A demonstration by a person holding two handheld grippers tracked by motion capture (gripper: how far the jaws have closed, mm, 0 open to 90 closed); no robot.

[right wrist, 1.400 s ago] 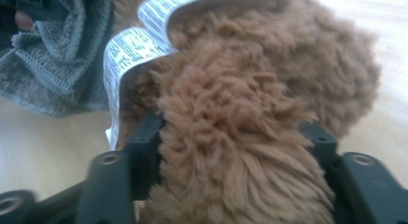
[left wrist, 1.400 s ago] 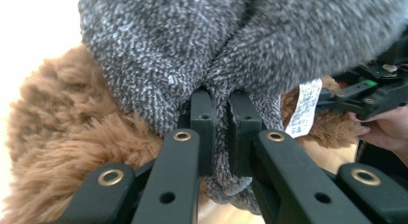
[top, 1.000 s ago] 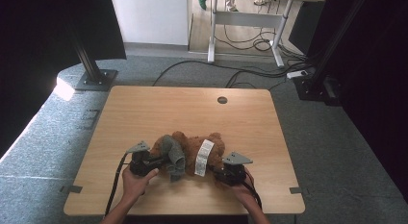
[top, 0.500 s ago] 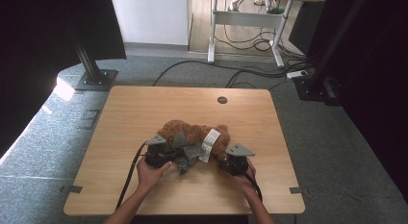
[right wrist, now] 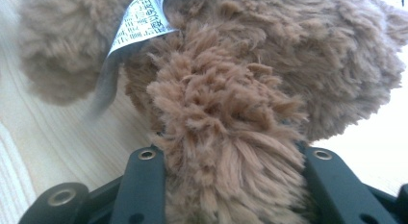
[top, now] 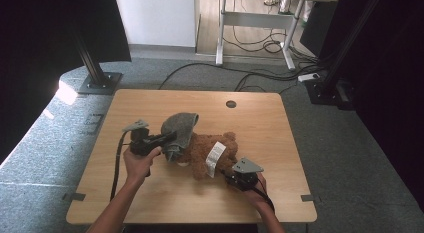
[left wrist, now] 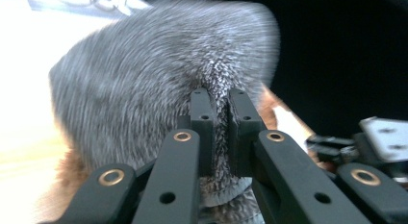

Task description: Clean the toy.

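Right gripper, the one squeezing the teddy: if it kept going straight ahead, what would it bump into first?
Probably more of the brown teddy bear itself; the right gripper already holds its fur, with the white tag just beyond.

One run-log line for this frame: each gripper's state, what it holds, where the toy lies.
left gripper: shut on grey hat | right gripper: shut on teddy bear limb | bear lying on table, white tag visible

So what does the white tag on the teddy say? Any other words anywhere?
White tag on the brown teddy bear: printed lines, too small and blurred to read.
Grey cloth, right gripper and table: no words or numbers on them.
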